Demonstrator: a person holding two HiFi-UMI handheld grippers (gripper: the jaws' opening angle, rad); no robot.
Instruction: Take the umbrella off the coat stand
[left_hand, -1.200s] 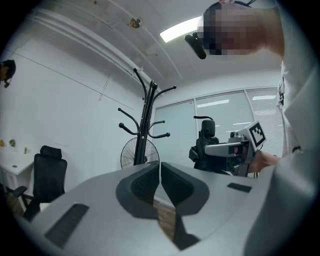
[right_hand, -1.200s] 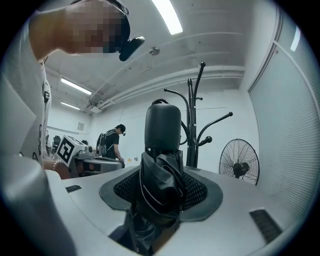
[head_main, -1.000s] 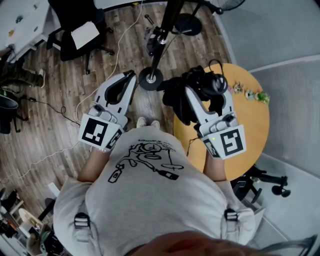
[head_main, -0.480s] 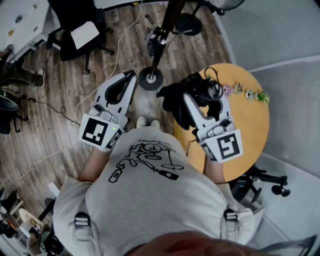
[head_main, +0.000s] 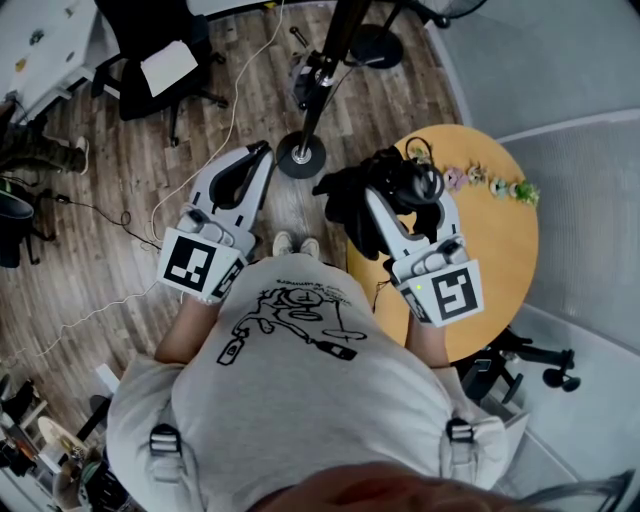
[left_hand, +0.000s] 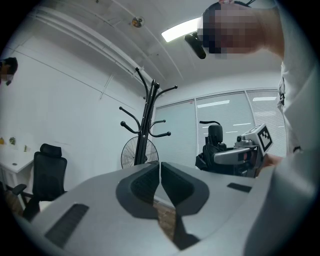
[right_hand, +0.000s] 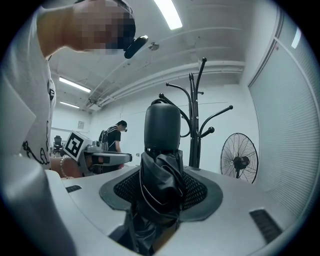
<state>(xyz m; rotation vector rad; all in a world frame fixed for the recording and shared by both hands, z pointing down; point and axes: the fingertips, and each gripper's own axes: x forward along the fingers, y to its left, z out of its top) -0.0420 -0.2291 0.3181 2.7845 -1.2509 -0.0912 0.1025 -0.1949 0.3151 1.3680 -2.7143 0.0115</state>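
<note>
A black folded umbrella (right_hand: 161, 170) stands upright between the jaws of my right gripper (right_hand: 161, 186), which is shut on its bunched fabric; its round handle (right_hand: 162, 127) rises above the pads. From the head view the umbrella (head_main: 348, 200) hangs in my right gripper (head_main: 385, 188) over the near edge of the round table, off the stand. The black coat stand (right_hand: 196, 120) rises just behind it, its base (head_main: 300, 155) on the floor and its hooks bare. My left gripper (head_main: 252, 165) is level beside the stand, shut and empty, its tips (left_hand: 160, 170) meeting.
A round wooden table (head_main: 500, 250) at right carries small ornaments (head_main: 495, 186) along its far edge. A floor fan (right_hand: 240, 159) stands beyond the coat stand. An office chair (head_main: 160, 60) and loose cables (head_main: 215, 150) are on the wood floor at left. A person (right_hand: 116, 135) stands far back.
My right gripper has shifted slightly left and toward my body with the umbrella still in it. The left gripper has stayed where it was.
</note>
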